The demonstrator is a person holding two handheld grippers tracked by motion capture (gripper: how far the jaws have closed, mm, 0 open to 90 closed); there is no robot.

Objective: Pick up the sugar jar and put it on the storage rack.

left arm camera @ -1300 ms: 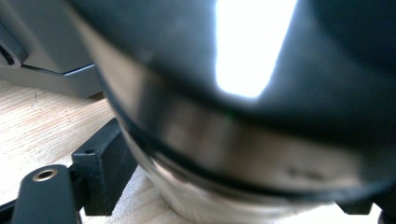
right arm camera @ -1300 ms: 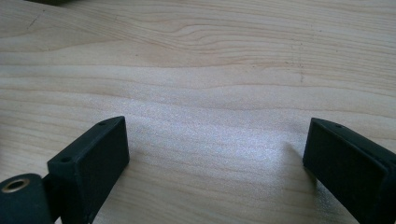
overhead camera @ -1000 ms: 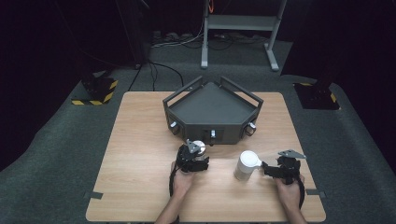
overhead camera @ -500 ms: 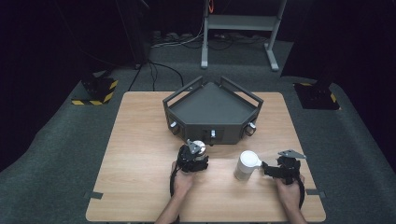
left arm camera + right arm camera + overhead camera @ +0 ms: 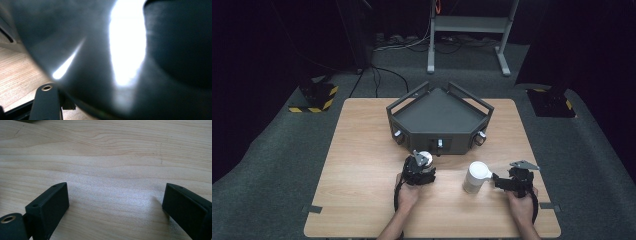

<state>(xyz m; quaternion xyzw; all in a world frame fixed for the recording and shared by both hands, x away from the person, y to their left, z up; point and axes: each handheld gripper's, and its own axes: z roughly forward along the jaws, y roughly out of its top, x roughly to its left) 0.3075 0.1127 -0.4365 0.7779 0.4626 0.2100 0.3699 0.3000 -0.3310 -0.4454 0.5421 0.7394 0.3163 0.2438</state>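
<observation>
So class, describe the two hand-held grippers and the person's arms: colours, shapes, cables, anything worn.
Both grippers are black and blocky. The left gripper and the right gripper each carry a grey three-cornered plate on top. A black cable loops back from each along the forearm. In the right gripper view the jaws are matt black rectangular blocks with small screw holes. The forearms show no sleeves.

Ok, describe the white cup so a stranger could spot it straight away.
Start at the wooden table and find the dark grey angular box near its middle. Come toward the person's side from the box's front: the white cup stands upright there, just left of the right gripper. It is the sole white, round thing among black and grey gear.
</observation>
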